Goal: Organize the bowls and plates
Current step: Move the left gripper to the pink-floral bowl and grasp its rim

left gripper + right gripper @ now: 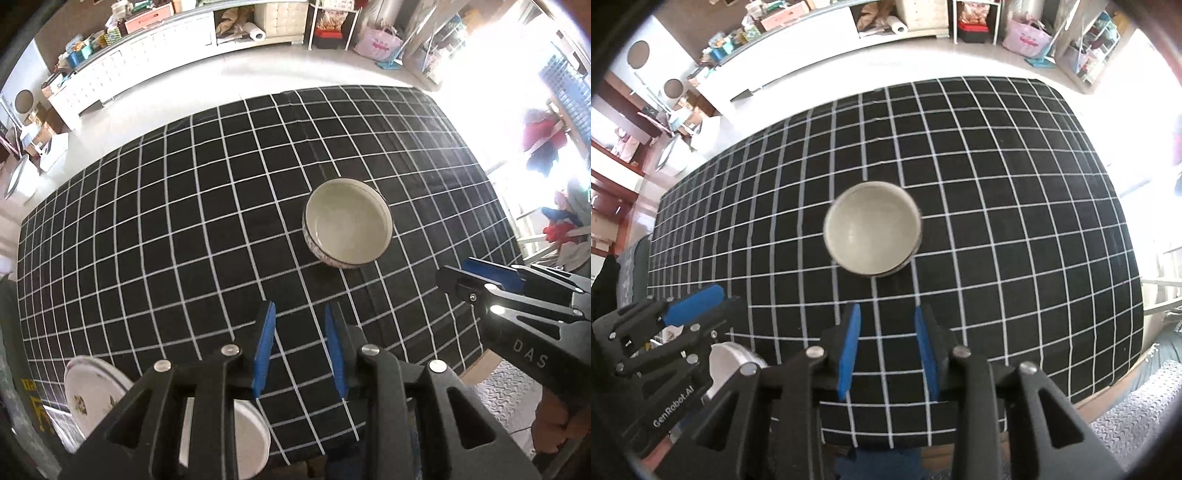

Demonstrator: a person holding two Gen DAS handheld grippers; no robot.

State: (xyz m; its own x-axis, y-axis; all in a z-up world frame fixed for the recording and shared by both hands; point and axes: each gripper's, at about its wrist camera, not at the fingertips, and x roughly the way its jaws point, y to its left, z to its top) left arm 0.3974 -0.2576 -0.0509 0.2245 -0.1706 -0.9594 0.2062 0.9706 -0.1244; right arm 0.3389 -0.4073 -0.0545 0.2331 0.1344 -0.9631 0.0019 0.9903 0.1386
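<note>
On the black grid-patterned tablecloth (184, 221) a stack of bowls (347, 223) is seen near the middle, nested and upright — two at least, though blur in the right wrist view hides the exact count. White plates (96, 391) are stacked at the near left corner, partly hidden behind the left gripper (300, 350). Both tools are held above the cloth, empty: the left gripper's blue pads stand a little apart with nothing between them, and the right gripper (889, 354) is likewise released, only cloth being seen in its gap.

The sorting looks largely done. If a bowl or plate is to be taken next, the jaws should be spread wider first, lowered straight over one rim — one pad inside, one outside — and clamped gently so the stack is not dragged.
</note>
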